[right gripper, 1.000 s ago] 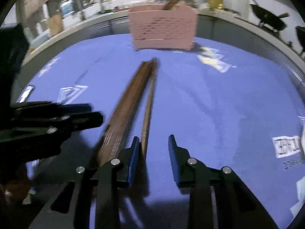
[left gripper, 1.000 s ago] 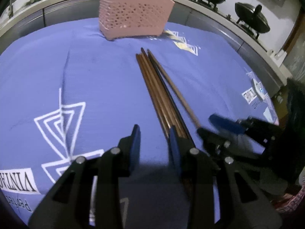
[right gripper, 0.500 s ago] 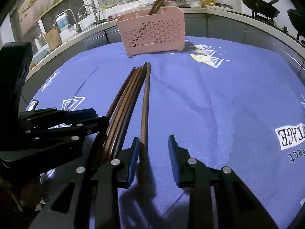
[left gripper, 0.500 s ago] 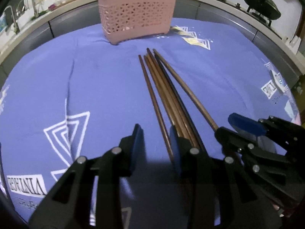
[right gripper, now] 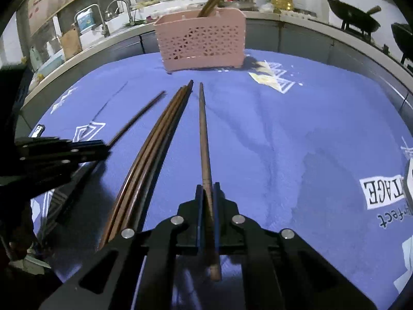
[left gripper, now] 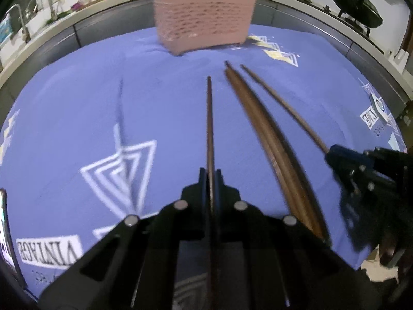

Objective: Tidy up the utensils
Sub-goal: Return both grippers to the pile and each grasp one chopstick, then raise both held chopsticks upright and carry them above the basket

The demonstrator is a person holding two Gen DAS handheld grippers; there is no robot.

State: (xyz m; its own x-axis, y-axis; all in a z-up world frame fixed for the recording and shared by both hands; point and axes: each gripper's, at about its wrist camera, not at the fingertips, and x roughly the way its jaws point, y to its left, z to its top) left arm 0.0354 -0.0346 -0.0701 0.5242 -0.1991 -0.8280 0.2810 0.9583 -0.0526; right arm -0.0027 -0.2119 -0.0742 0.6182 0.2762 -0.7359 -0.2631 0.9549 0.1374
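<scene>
— On the tabletop (left gripper: 77,98), far left of my left wrist view, what is that bright strip?

— I can't make it out; the frame edge cuts it off. The print on the blue cloth (right gripper: 296,134) reads "VINTAGE" upside down, and in my right wrist view the same word is partly covered at the right edge, with a line under it I can only read as "...fect".

— And my left gripper (left gripper: 211,180)?

— Its fingers are clamped on one dark chopstick (left gripper: 209,129), which runs straight out between them toward the pink basket (left gripper: 204,23); its near end is hidden under the gripper body. Just right of it lies the loose bundle of chopsticks (left gripper: 268,139) on the cloth, blurred, its near ends lost behind the gripper.

— The right gripper (right gripper: 208,193)?

— Also closed, pinching a brown chopstick (right gripper: 204,134) between the fingers, the thick end poking out behind the pads, the tip pointing at the basket. The basket stands at the far edge with more chopsticks upright in it, their tops cut off. Its holes are smeared in the left view.
</scene>
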